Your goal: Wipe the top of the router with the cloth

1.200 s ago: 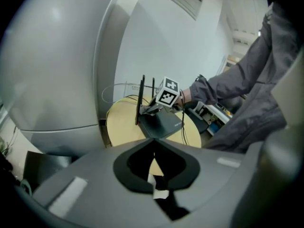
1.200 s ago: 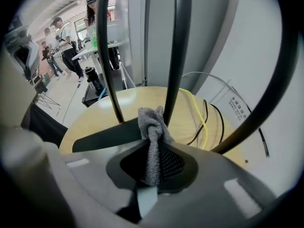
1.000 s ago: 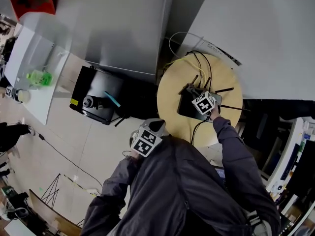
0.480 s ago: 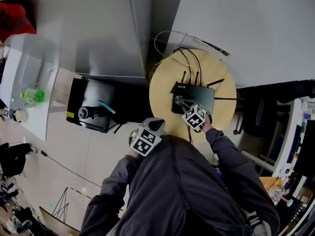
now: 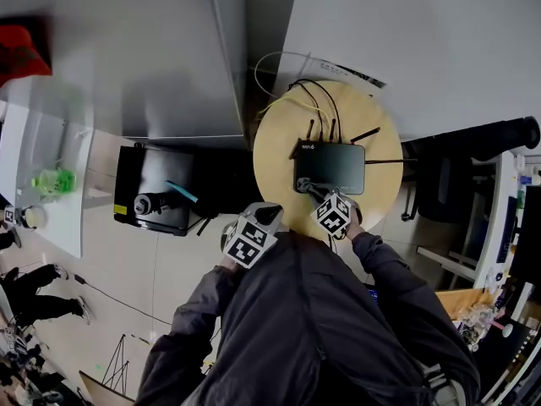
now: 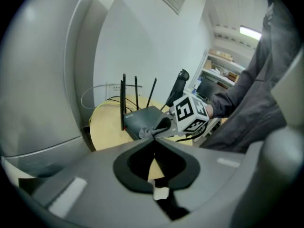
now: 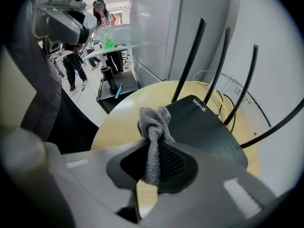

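A round table (image 5: pixel 275 142) is shown, with a black router (image 5: pixel 331 167) at its middle. The left gripper (image 6: pixel 154 144) is held closed and empty. A grey cloth (image 7: pixel 154 122) is pinched by the right gripper (image 7: pixel 151 148) at the router's near-left corner. The antennas (image 7: pixel 190 61) could be knocked by an overlong wipe.

Soft, even indoor light filled the room; a ceiling strip lamp (image 6: pixel 250 31) glowed in the left gripper view. Both gripper views bowed strongly toward dark, vignetted corners, their near foreground blurred, though the cloth (image 7: pixel 153 125) was sharp. A pale glare lay on the table (image 7: pixel 114 112).
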`<state>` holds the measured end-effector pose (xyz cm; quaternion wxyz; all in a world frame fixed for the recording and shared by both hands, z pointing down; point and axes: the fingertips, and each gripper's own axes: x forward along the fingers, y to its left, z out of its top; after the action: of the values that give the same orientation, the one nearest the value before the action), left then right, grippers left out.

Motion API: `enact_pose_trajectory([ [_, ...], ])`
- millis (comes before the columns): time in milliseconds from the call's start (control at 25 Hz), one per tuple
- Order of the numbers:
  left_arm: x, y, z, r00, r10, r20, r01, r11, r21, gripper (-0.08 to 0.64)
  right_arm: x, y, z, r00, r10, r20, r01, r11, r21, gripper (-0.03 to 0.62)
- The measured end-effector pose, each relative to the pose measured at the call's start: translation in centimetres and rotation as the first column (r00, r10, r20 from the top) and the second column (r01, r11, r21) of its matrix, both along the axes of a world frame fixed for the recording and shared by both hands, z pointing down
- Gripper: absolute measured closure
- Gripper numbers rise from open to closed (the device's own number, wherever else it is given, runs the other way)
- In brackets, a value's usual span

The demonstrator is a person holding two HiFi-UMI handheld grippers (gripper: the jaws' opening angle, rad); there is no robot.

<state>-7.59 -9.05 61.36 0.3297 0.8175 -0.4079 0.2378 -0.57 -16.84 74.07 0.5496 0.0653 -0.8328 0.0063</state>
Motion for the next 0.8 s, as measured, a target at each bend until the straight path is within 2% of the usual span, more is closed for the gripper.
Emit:
enact_pose_trajectory([
  [120,-0.6,0.1,0.0,1.0,-0.03,-0.003,0.03,1.0,0.0,0.56,-0.1,-0.4,0.0,1.0,-0.027,0.005,0.027,0.999,-0.031,0.557],
  [200,-1.2,0.2,-0.1,0.998,-0.062,-0.004,0.062,0.998,-0.001,0.56,-0.2,-2.0,-0.3,1.0,-0.008,0.024,0.009,0.999,-0.042,0.557],
  [400,-2.2,0.8,0.1,0.986,-0.166,-0.006,0.166,0.986,-0.015,0.56,-0.2,-9.8,-1.0,0.998,0.066,0.021,-0.066,0.998,-0.013,0.557],
  [560,-2.3,1.8,0.6,0.969,-0.247,0.0,0.247,0.968,-0.033,0.56,-0.3,-14.9,-0.2,0.998,0.066,-0.016,-0.066,0.998,0.025,0.555],
  [800,-1.9,3.1,0.9,0.945,-0.326,0.006,0.326,0.944,-0.055,0.56,-0.6,-15.9,0.6,0.999,0.038,-0.035,-0.037,0.999,0.033,0.557],
])
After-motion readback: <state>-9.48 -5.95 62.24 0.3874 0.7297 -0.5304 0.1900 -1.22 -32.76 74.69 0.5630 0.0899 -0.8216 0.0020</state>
